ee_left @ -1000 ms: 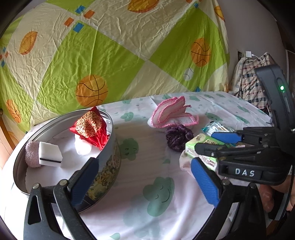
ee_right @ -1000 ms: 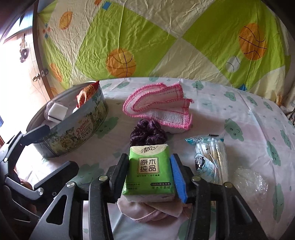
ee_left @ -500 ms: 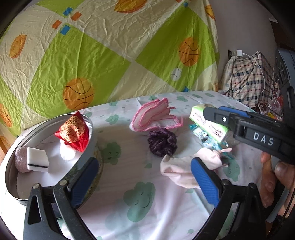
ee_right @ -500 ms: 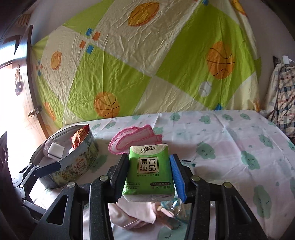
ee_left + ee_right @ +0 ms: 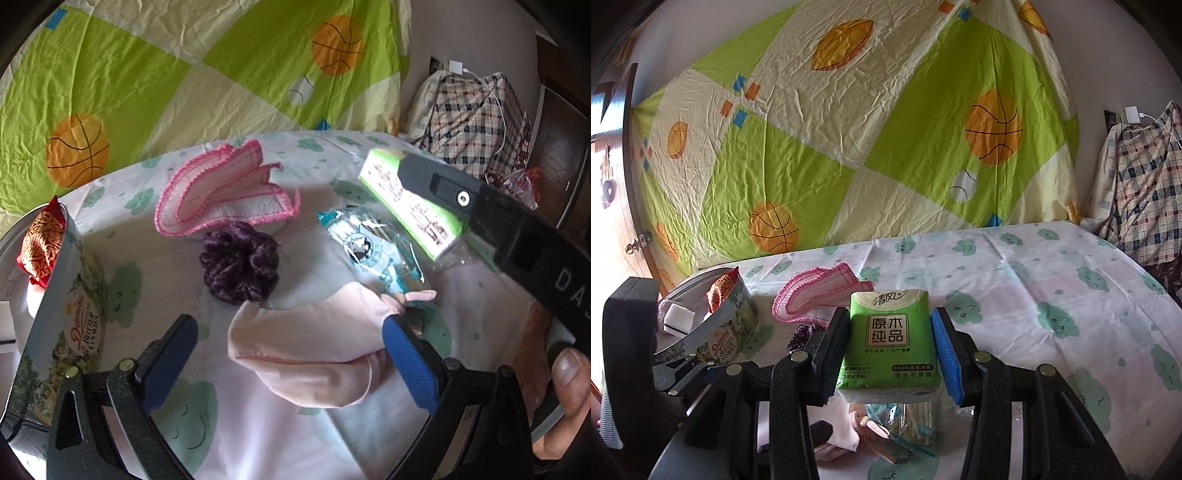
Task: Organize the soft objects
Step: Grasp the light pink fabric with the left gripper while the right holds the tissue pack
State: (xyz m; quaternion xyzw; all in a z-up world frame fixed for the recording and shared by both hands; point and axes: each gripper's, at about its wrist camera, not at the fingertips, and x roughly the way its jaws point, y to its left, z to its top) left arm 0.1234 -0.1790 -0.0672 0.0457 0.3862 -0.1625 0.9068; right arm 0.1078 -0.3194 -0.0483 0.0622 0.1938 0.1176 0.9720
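step: carry tissue pack (image 5: pixel 889 345) to tin (image 5: pixel 713 338) | right gripper (image 5: pixel 891 349) clamps pack, lifted right of tin | left gripper (image 5: pixel 291 360) wide (empty), near tin | keep pack level, release inside tin

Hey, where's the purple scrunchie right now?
In the left wrist view the purple scrunchie lies on the tablecloth just in front of the pink-edged cloth, between the cookie tin and the pale pink mask.

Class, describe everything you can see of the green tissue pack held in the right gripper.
The green plastic-wrapped tissue pack is rectangular and soft-looking, with dark printed characters on its face. The right gripper clamps its two sides, holding it upright above the cloud-print tablecloth, apart from it. A white layer shows at its lower edge.
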